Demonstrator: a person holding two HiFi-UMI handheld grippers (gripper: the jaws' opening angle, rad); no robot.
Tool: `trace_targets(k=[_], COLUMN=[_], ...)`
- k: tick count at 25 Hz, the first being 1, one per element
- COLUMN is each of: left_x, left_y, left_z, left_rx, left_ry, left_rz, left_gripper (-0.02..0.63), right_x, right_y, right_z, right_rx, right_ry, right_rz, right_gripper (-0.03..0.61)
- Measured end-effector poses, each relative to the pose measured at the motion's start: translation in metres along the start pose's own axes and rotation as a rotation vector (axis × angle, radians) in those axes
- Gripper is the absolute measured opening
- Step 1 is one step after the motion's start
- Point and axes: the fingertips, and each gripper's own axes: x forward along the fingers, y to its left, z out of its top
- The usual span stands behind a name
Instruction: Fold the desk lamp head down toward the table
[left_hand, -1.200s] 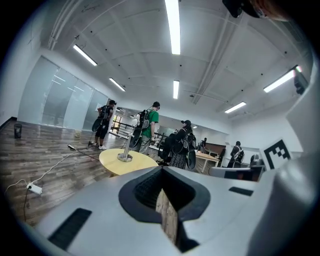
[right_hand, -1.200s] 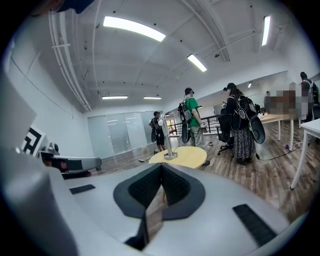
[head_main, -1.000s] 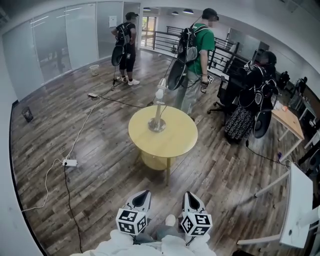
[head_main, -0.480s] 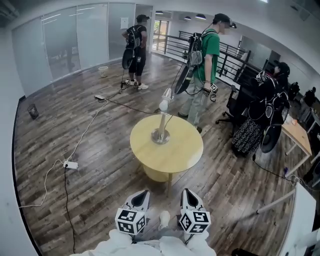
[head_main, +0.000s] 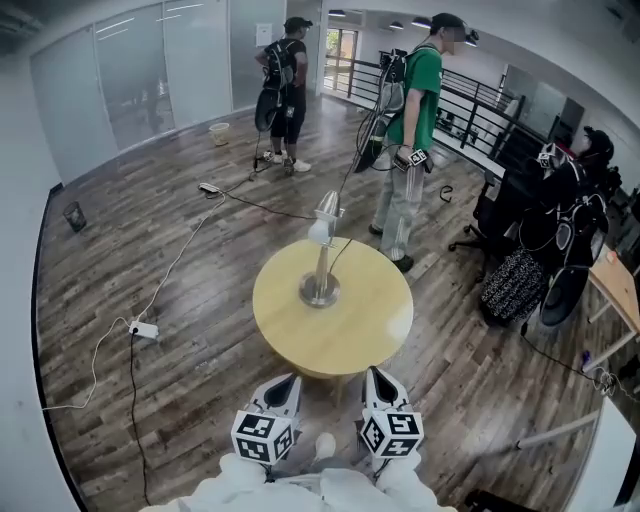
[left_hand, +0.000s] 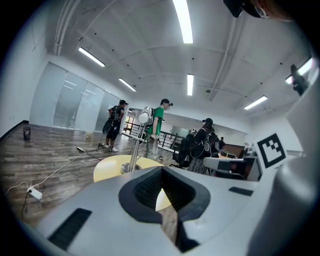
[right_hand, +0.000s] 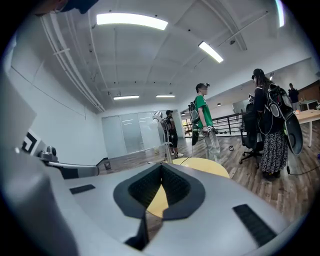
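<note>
A silver desk lamp (head_main: 320, 260) stands upright on a round yellow table (head_main: 370, 330), its head (head_main: 326, 214) raised at the top of the stem. My left gripper (head_main: 288, 382) and right gripper (head_main: 374, 376) are side by side just short of the table's near edge, both shut and empty, well apart from the lamp. The left gripper view shows the lamp (left_hand: 135, 147) on the table (left_hand: 107, 167) beyond the shut left gripper (left_hand: 161, 168). In the right gripper view the lamp (right_hand: 162, 135) and the table (right_hand: 210, 167) lie beyond the shut right gripper (right_hand: 161, 165).
Three people stand past the table: one in a green shirt (head_main: 415, 90), one in black at the back (head_main: 285, 80), one at the right (head_main: 575, 215). A power strip (head_main: 142, 328) and cables lie on the wood floor at left. Desks and a chair are at right.
The table and lamp have come nearer to the bottom of the head view. Both grippers now sit close to the table's near edge, still shut.
</note>
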Motion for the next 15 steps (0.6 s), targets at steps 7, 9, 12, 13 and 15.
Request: trace_targets(k=[7, 9, 12, 13, 15], left_x=[0.087, 0.105, 0.122, 0.126, 0.134], left_y=[0.007, 0.009, 0.015, 0.017, 0.025], left_z=[0.024, 0.030, 0.035, 0.035, 0.035], left_rx=[-0.006, -0.002, 0.001, -0.001, -0.002], left_ry=[-0.002, -0.009, -0.004, 0.004, 0.023], left_rz=[0.024, 0.033, 0.045, 0.046, 0.049], left_gripper=[-0.002, -0.002, -0.002, -0.002, -0.002], right_x=[0.073, 0.092, 0.128, 0.143, 0.175], right_y=[-0.056, -0.067, -0.074, -0.075, -0.077], right_z=[0.019, 0.020, 0.013, 0.009, -0.003], right_rx=[-0.016, -0.034, -0.082, -0.093, -0.104], right_ry=[0.024, 0.038, 0.080, 0.097, 0.134], right_rz=[0.040, 0.063, 0.110, 0.128, 0.162], right_gripper=[0.012, 0.012, 0.012, 0.012, 0.012])
